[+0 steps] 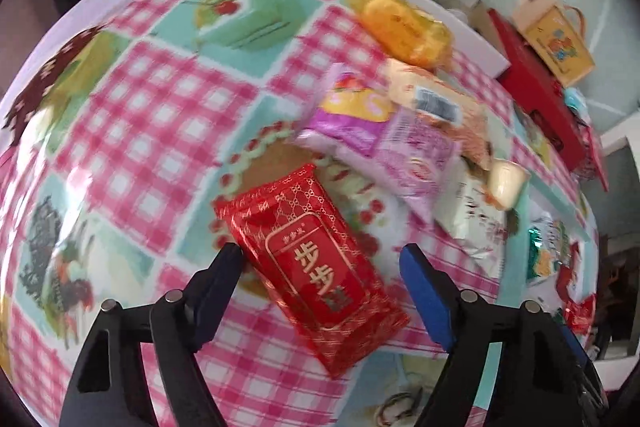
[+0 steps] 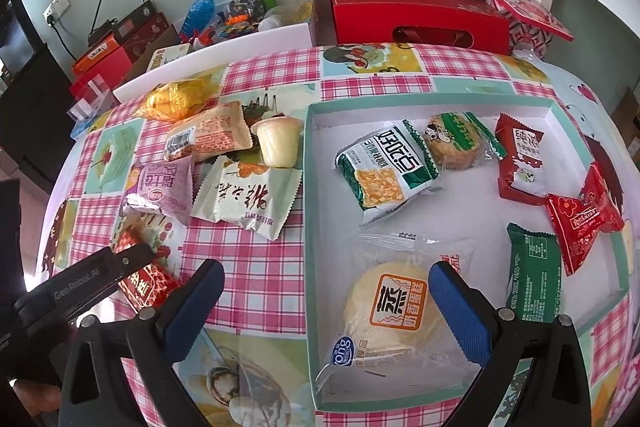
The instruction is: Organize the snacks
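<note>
While the left tongs straddle the red snack pack lying flat on the checked worktop, one tip touches its edge & the other stands apart, so no grip. Right tongs hang wide & empty over the near edge of the teal tray, above a round cake pack. Other snacks sit in the tray, w/ more loose on the worktop left of it.
</note>
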{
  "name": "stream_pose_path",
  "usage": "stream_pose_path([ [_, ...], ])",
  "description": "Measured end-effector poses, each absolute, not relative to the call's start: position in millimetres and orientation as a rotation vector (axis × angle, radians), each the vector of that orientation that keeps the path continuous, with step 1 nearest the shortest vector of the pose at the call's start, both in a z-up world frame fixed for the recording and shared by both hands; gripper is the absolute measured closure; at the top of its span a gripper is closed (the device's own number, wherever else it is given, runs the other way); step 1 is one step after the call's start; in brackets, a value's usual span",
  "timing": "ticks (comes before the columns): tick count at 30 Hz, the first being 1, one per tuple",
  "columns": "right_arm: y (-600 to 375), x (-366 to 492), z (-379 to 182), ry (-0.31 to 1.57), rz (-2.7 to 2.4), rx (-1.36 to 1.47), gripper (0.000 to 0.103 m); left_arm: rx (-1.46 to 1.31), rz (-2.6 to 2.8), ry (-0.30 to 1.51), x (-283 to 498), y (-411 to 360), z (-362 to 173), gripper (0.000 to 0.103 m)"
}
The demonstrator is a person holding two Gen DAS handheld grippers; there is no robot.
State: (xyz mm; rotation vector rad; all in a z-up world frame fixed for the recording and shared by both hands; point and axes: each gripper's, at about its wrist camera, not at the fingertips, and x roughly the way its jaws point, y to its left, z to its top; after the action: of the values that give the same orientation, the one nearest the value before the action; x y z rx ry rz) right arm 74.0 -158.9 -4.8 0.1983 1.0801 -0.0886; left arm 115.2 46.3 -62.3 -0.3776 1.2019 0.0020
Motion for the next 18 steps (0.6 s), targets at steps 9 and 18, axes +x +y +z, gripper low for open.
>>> stream_pose_path([
  [9,-161,74,-6,1.082,-0.093,0.202,0.0,-0.198,-0.111,1.223,126,2,-65,0.026],
  [18,-163,72,-6,1.083,-0.107,0.203,0.0,-0.109,0.008,1.271,128,13,-73,0.025],
])
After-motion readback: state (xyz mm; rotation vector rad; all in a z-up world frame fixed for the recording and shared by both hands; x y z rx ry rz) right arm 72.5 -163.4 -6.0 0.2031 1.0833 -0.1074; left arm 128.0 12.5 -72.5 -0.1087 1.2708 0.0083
